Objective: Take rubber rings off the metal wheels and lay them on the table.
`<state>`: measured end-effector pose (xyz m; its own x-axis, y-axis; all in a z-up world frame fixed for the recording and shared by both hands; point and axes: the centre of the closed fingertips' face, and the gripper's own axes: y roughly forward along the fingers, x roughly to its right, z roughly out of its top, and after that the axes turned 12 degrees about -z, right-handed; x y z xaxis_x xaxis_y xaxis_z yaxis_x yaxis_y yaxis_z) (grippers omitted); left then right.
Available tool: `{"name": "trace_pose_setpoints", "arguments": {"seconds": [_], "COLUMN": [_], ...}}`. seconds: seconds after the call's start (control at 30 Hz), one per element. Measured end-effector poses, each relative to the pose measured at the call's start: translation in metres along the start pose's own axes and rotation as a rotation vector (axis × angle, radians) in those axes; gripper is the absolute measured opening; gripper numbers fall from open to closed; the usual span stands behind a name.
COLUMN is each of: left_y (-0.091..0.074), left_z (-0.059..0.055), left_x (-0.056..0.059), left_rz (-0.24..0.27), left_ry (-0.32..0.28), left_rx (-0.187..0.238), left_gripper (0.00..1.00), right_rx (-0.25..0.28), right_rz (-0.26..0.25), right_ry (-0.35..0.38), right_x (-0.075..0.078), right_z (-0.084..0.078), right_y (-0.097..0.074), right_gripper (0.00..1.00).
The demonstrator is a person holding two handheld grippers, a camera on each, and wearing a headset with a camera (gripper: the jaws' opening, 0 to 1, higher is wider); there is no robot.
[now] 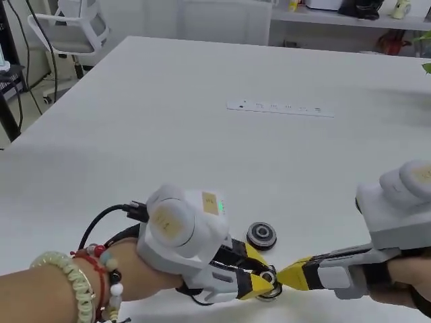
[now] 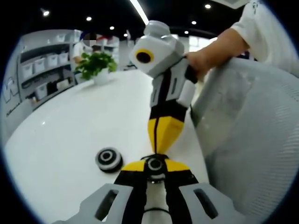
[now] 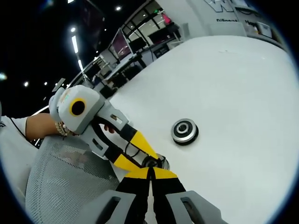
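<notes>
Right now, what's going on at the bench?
A person is working one metal wheel with both grippers near the front edge of the white table. The left gripper clamps the wheel. The right gripper, jaws closed together, has its tips at the wheel's rim, but whether it has caught any rubber is unclear. A second wheel, black rubber ring on, lies beside them.

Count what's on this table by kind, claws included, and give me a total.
Metal wheels: 2, a loose wheel lying on the table and a held wheel in the left claw.
Claws: 2, the left one and the right claw, its tip at the held wheel.
White socket strip: 1.
Total: 5.
</notes>
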<state>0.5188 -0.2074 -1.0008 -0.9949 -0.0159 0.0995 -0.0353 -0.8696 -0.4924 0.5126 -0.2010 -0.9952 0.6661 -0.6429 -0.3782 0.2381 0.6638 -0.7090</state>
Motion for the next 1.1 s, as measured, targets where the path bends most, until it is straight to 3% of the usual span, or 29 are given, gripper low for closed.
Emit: {"name": "trace_pose_setpoints", "arguments": {"seconds": [0.37, 0.47, 0.7, 0.8, 0.97, 1.1], "left_y": [0.000, 0.000, 0.000, 0.001, 0.001, -0.001], "left_z": [0.000, 0.000, 0.000, 0.000, 0.000, 0.002], "left_x": [0.000, 0.000, -0.001, 0.000, 0.000, -0.001], "left_rz": [0.000, 0.001, 0.003, 0.003, 0.005, 0.000], "left_ry": [0.001, 0.001, -0.007, -0.006, 0.001, 0.012], "left_rx": [0.000, 0.000, 0.007, 0.000, -0.014, -0.057], "left_gripper": [0.14, 0.14, 0.14, 0.14, 0.14, 0.16], "right_rx": [0.010, 0.040, 0.014, -0.031, -0.020, -0.016], "right_rz": [0.017, 0.035, 0.002, -0.050, -0.046, -0.048], "right_ry": [0.000, 0.044, 0.068, 0.039, 0.050, 0.050], "right_x": [-0.003, -0.003, 0.007, 0.018, 0.017, 0.018], "right_z": [0.003, 0.010, 0.005, -0.005, -0.003, -0.002], "right_y": [0.000, -0.003, 0.000, 0.003, 0.002, 0.002], "right_gripper": [0.00, 0.00, 0.00, 0.00, 0.00, 0.00]}}
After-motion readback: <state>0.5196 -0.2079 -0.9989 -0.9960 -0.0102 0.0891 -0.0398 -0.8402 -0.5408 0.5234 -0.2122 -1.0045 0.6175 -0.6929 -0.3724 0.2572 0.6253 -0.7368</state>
